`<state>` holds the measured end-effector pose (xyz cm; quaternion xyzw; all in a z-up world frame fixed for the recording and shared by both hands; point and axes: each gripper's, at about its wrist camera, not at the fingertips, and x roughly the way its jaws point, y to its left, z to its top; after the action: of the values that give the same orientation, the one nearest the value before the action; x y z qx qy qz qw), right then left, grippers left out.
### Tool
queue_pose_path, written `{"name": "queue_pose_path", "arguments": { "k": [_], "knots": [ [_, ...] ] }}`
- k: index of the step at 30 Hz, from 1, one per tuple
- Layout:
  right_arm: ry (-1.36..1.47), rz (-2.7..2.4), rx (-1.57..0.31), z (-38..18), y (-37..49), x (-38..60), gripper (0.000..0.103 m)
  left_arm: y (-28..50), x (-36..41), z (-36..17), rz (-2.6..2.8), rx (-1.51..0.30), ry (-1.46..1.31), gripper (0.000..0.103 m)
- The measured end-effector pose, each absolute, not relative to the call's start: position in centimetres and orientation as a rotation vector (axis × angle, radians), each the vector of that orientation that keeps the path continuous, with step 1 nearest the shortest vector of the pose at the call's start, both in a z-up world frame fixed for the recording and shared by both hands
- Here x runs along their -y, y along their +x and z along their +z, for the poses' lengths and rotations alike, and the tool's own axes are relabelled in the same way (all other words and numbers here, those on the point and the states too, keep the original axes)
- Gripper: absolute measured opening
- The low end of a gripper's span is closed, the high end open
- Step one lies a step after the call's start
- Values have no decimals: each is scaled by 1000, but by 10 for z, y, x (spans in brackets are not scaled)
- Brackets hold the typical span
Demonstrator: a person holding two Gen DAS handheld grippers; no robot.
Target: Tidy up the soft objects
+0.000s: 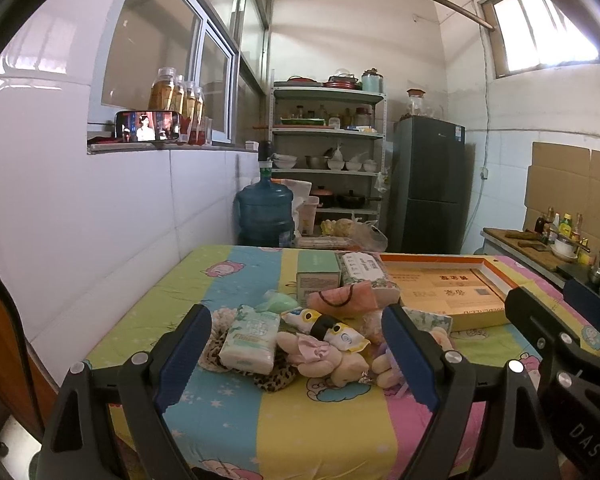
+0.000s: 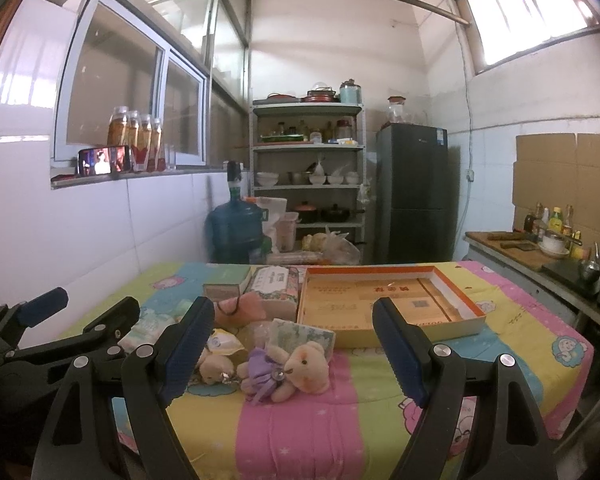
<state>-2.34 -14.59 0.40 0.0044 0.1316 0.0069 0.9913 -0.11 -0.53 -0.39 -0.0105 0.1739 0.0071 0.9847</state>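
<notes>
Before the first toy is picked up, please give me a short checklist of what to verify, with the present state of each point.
1. Left gripper jaws open and holding nothing: ok.
2. Right gripper jaws open and holding nothing: ok.
3. Orange-rimmed box is open, with room inside: ok.
4. Bear with the purple dress lies between the right jaws' line, nothing on top of it: ok.
5. Tissue pack lies free of the pile: not ok, it rests on the leopard cloth and touches the pink toy.
6. Which things count as soft: cannot tell for the green carton.
</notes>
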Motion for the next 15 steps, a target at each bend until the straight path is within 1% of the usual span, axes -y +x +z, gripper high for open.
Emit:
{"name": "queue_pose_path", "arguments": {
  "k": [15],
  "knots": [
    [14, 16, -268, 5, -24, 145, 83, -1, 8, -4, 10, -350, -23, 86]
  ]
}}
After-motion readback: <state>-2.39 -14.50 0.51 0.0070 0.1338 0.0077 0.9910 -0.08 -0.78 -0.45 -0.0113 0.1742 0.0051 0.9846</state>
